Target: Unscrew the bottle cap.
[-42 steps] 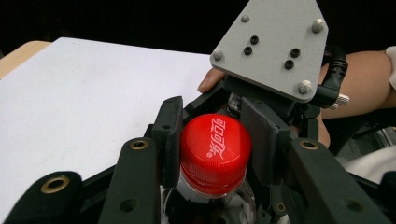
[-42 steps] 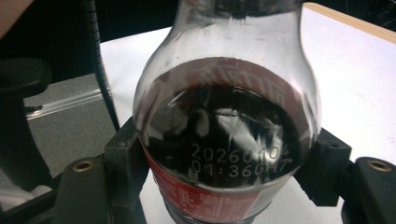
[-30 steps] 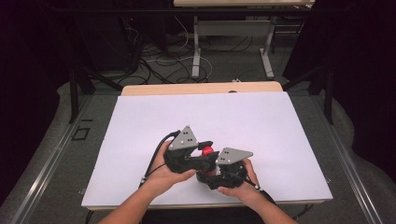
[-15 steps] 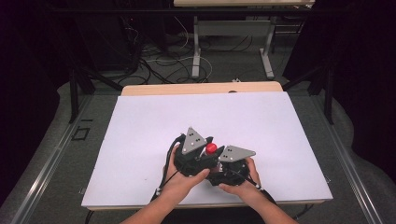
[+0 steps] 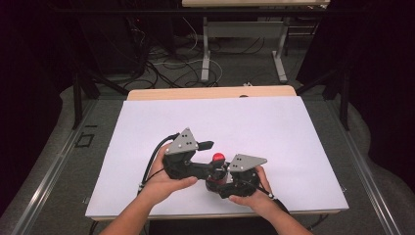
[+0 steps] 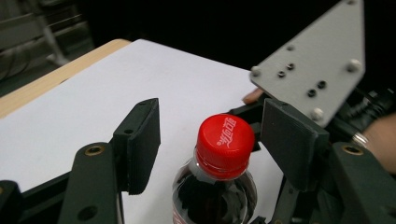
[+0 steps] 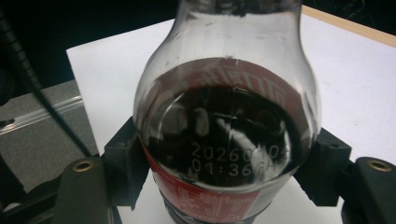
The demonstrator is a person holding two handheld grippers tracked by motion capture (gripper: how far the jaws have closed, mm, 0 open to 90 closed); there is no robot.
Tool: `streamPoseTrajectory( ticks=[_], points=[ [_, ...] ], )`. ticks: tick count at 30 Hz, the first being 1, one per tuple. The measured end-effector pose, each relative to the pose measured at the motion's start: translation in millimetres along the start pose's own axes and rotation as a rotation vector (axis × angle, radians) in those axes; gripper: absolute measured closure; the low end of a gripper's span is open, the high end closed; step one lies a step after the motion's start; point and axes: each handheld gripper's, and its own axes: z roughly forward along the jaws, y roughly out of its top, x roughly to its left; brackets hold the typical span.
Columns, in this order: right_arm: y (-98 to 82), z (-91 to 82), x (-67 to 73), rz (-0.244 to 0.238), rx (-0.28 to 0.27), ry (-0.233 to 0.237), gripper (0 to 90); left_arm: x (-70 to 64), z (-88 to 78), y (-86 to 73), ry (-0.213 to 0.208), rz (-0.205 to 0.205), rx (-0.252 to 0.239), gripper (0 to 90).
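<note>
A cola bottle point(image 7: 224, 140) with dark drink, a red label and a red cap point(image 6: 225, 139) stands upright near the table's front edge. My right gripper point(image 7: 224, 161) is shut on its body, with a pad pressed on each side. In the high view the red cap point(image 5: 218, 157) shows between both hands. My left gripper point(image 6: 212, 126) is open, its jaws straddling the cap with a gap on each side. From above, the left gripper point(image 5: 211, 152) reaches in from the left and the right gripper point(image 5: 218, 177) from the right.
A white sheet point(image 5: 244, 122) covers the table, with a wooden edge point(image 5: 210, 93) along the far side. Beyond the table are a desk's legs and loose cables point(image 5: 166, 63) on the floor. The right gripper's grey plate point(image 6: 313, 70) sits close beside the left jaws.
The left gripper's grey plate shifted right toward the cap, then back left a little while turning. The bottle and the right gripper have hardly moved.
</note>
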Motion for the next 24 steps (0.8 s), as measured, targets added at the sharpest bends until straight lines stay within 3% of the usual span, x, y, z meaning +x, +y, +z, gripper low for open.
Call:
streamPoseTrajectory(
  ticks=[4, 8, 10, 15, 21, 24],
  points=[
    [0.4, -0.3, 0.5, -0.007, -0.004, 0.021, 29.4, 4.2, 0.3, -1.0, -0.084, 0.049, 0.015, 39.3],
    [0.8, 0.5, 2.8, -0.037, -0.007, 0.043, 29.4, 11.3, 3.9, -1.8, -0.165, 0.065, 0.010, 42.2],
    [0.8, 0.2, 5.5, -0.033, -0.002, 0.053, 29.4, 16.1, 5.7, -2.3, -0.163, 0.065, 0.013, 44.4],
    [1.1, 0.8, 6.4, -0.046, -0.009, 0.064, 29.4, 20.8, 7.8, -5.8, -0.219, 0.058, -0.012, 47.4],
    [0.6, 2.0, 6.6, -0.048, -0.006, 0.063, 29.4, 14.4, 14.0, -6.7, -0.222, 0.057, -0.016, 56.5],
    [0.5, 1.4, 7.0, -0.041, 0.002, 0.066, 29.4, 9.6, 16.8, -6.0, -0.195, 0.068, -0.015, 60.2]
  ],
)
